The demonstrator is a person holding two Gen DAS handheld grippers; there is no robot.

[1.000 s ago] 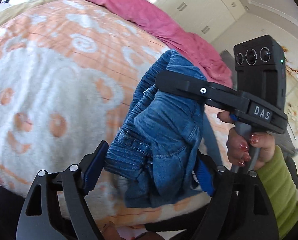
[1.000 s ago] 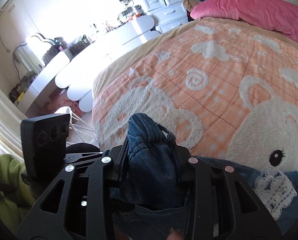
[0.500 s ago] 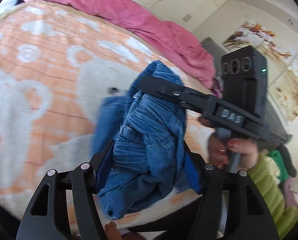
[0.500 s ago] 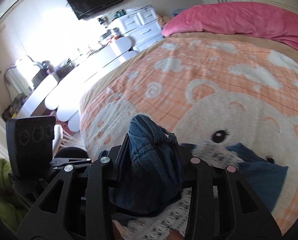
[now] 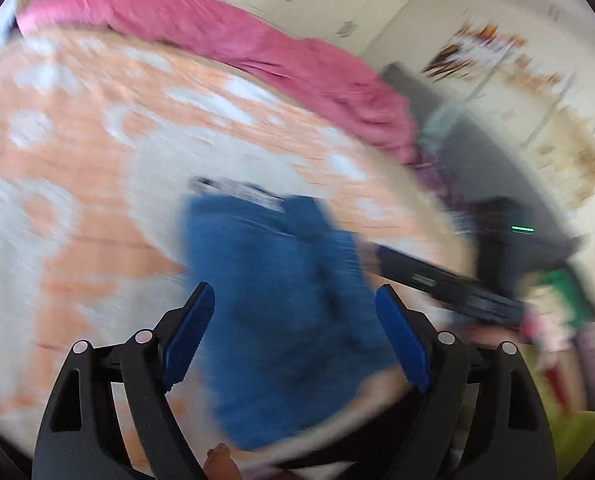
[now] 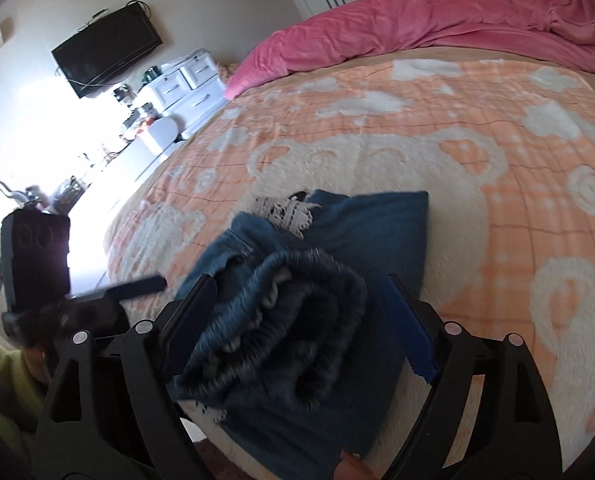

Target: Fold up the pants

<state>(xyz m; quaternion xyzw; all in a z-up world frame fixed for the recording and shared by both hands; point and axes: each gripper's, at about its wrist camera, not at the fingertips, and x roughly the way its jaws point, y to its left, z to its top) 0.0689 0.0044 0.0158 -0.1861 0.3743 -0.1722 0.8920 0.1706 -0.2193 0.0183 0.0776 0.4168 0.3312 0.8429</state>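
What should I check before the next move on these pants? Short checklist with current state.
1. Left claw released: ok, jaws just opened, pads clear of the denim.
2. Right claw released: ok, jaws just opened; waistband sits between them, not pinched.
3. Pants on the bear blanket: ok.
4. Fold neat: not ok, waistband is bunched up.
5. Lace trim tucked in: not ok, it sticks out.
6. Fold from the left view: cannot tell, blurred.
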